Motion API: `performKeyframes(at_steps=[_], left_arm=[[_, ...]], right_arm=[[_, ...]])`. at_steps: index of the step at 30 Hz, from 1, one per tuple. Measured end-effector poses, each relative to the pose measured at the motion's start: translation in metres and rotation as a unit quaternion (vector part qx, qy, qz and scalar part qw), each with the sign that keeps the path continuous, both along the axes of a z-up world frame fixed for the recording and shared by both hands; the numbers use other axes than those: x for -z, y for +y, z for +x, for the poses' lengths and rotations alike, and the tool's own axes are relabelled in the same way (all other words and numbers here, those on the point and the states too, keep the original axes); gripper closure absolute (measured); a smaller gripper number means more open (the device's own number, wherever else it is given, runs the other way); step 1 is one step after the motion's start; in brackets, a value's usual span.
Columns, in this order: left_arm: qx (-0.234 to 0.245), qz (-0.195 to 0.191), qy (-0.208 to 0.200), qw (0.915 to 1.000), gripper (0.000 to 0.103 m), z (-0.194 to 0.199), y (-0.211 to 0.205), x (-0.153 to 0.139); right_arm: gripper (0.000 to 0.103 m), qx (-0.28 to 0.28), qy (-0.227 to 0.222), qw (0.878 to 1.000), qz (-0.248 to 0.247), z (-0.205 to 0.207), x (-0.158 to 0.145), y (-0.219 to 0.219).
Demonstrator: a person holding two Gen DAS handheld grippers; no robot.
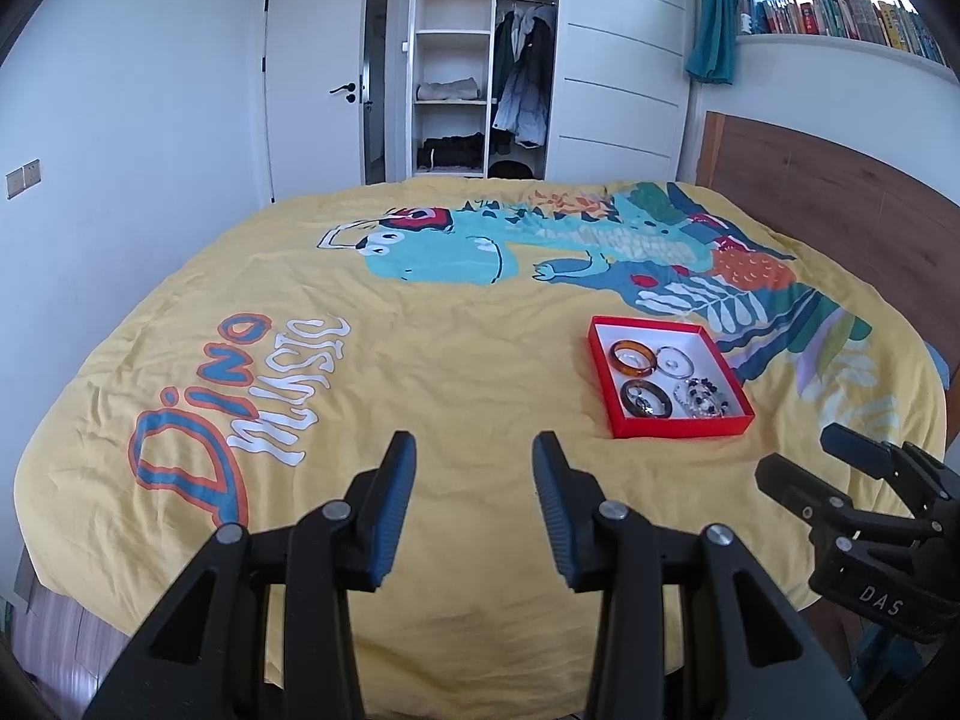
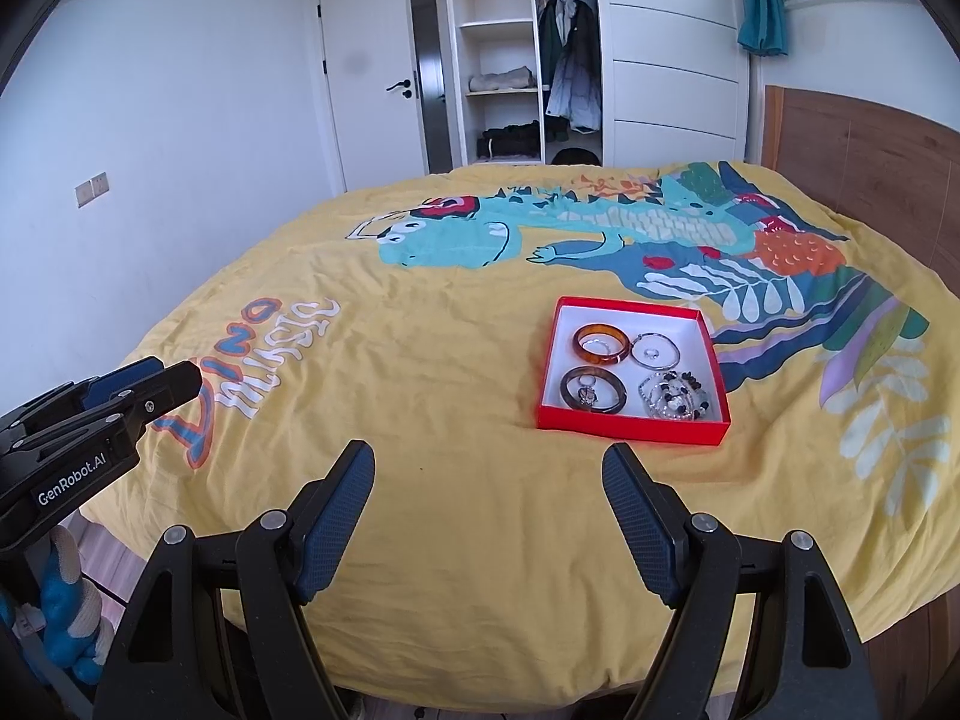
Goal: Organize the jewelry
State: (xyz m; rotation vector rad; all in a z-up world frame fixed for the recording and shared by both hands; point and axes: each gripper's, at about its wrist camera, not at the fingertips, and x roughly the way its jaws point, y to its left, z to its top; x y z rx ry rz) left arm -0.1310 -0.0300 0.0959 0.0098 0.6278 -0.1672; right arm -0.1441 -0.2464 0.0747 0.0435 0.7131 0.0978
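Lying on a yellow bedspread (image 2: pixel 456 396) printed with a cartoon dinosaur, a shallow red box (image 2: pixel 631 427) holds the jewelry; an amber bangle (image 2: pixel 602 343) sits at its far left, a thin silver bangle (image 2: pixel 656 354) just beside it at far right with a small ring inside its loop; a dark bangle (image 2: pixel 594 393) occupies the near left with a small trinket inside it, and a heap of black and clear beaded bracelets (image 2: pixel 678 399) fills the near right. Both grippers hang above the near edge of the bed, well apart from the box; the left gripper (image 1: pixel 474 462) has its jaws apart with nothing between them; the right gripper (image 2: pixel 489 471) stands wider apart, likewise empty, with the box beyond it and a little to the right.
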Motion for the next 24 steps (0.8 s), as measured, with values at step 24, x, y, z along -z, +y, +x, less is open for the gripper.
performKeyframes(at_steps=[24], left_arm=[[0.002,-0.001,0.005,1.0000,0.065,-0.0025,-0.0031,0.0081]], right_arm=[[0.025,0.004,0.005,1.000,-0.005,0.0031,0.0033,-0.0038]])
